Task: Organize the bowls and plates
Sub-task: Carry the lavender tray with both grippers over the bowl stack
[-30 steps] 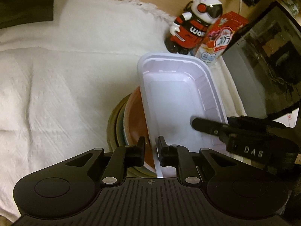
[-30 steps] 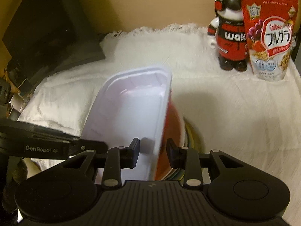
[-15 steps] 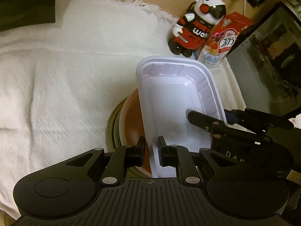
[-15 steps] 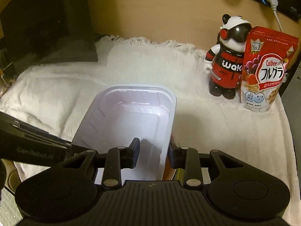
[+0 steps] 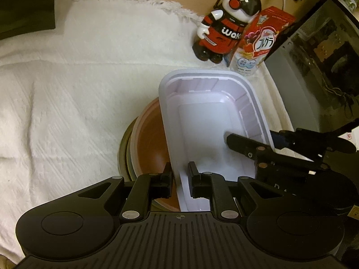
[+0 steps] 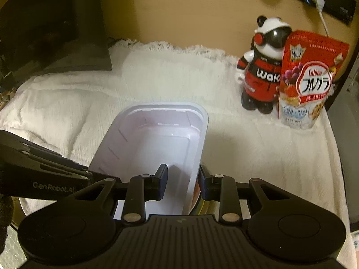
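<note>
A white rectangular plastic tray point(image 5: 202, 121) hangs tilted over a stack of round dishes: an orange-brown bowl point(image 5: 152, 148) on an olive plate point(image 5: 123, 150). My left gripper point(image 5: 179, 174) is shut on the tray's left long wall near its near corner. In the same view my right gripper point(image 5: 258, 141) straddles the opposite wall. In the right wrist view the tray point(image 6: 157, 139) looks level, and my right gripper point(image 6: 182, 177) is shut on its right wall, one finger inside and one outside. Only a sliver of the stack point(image 6: 197, 199) shows below. My left gripper point(image 6: 89, 174) reaches in from the left.
A white cloth point(image 5: 78, 89) covers the surface. A panda figure point(image 6: 262, 76) and a red cereal bag point(image 6: 307, 83) stand at the back right. A dark cabinet with a glass front point(image 5: 318, 51) borders the right side, and a dark screen point(image 6: 56, 27) stands at the back left.
In the right wrist view the tray went from strongly tilted to nearly level as that gripper rolled and rose a little. The left gripper and its grip stayed put.
</note>
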The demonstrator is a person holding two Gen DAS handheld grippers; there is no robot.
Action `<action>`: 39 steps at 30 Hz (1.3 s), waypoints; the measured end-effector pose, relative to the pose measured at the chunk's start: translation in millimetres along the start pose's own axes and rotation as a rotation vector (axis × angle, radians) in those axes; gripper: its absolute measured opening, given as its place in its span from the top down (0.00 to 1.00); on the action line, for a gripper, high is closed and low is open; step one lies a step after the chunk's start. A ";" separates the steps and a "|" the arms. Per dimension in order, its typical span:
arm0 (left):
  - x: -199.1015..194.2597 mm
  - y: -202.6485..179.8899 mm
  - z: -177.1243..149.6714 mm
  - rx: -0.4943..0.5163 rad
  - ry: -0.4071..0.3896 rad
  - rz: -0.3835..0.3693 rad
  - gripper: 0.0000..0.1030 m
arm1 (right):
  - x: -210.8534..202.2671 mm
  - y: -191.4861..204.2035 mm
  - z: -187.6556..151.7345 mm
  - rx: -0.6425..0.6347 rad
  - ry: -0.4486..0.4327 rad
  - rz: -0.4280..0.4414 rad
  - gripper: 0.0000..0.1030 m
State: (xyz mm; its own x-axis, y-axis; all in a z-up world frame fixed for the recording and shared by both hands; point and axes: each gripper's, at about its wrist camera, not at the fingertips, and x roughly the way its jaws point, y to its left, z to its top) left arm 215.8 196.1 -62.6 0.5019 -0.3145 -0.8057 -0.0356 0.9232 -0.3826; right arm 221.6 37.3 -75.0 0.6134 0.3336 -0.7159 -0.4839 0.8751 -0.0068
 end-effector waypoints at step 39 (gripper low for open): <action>-4.9 10.5 3.8 -0.010 -0.031 0.019 0.85 | 21.9 -22.3 8.0 0.151 0.053 0.129 0.75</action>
State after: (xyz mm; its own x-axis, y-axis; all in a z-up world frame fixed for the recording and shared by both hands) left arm 216.2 208.2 -61.0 0.5272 -0.2896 -0.7989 -0.0538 0.9269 -0.3715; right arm 250.8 27.8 -85.0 0.5171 0.4309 -0.7395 -0.4550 0.8702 0.1889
